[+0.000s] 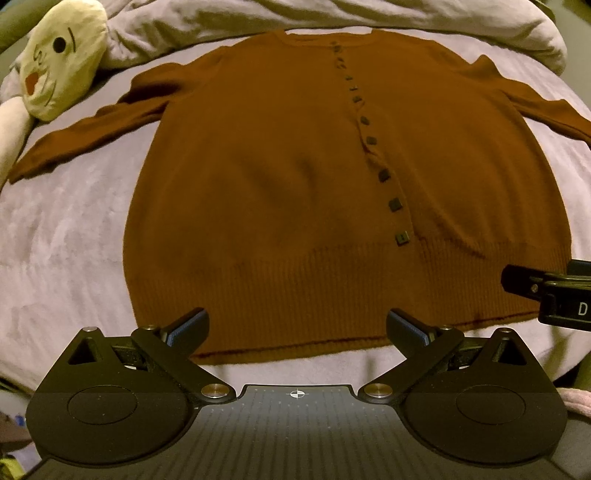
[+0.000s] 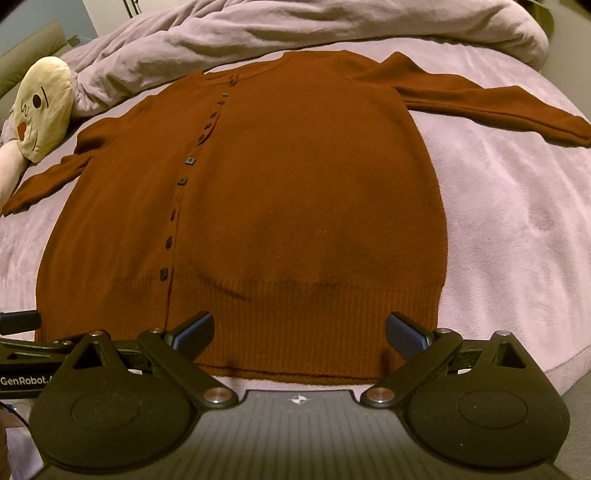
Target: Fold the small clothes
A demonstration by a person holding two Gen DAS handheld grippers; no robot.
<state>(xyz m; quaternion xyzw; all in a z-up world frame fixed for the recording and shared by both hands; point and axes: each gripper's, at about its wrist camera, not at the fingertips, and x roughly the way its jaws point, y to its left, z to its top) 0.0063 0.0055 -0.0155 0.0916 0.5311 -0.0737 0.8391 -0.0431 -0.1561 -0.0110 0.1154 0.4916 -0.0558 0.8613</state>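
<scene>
I'm holding my left tongs [image 1: 297, 326] released, fingers spread wide, hovering just over the ribbed bottom hem of a rust-brown knit button-up cardigan [image 1: 295, 184]. The right tongs [image 2: 300, 328] are released too, fingers wide apart, nothing between them, sitting over the same hem further to my right. In the left wrist view the right tongs [image 1: 546, 291] are poking in at the right edge, near the hem corner.

The cardigan [image 2: 295, 203] is lying flat, front side up, on a pale lilac fleece bed cover [image 1: 66, 236], neckline pointing away from me, hem nearest me. Both sleeves are stretching out sideways onto the cover. A row of small dark square buttons [image 1: 384, 175] is running from neckline down to the rib band, all looking fastened. A few soft creases are showing in the knit above the rib.

A crumpled pale lilac duvet [image 2: 258, 33] is bunching along the far side of the bed. A cream round plush toy with a drawn face [image 1: 61, 55] is resting by the far-left corner, near the left sleeve cuff, not touching the cardigan body.
</scene>
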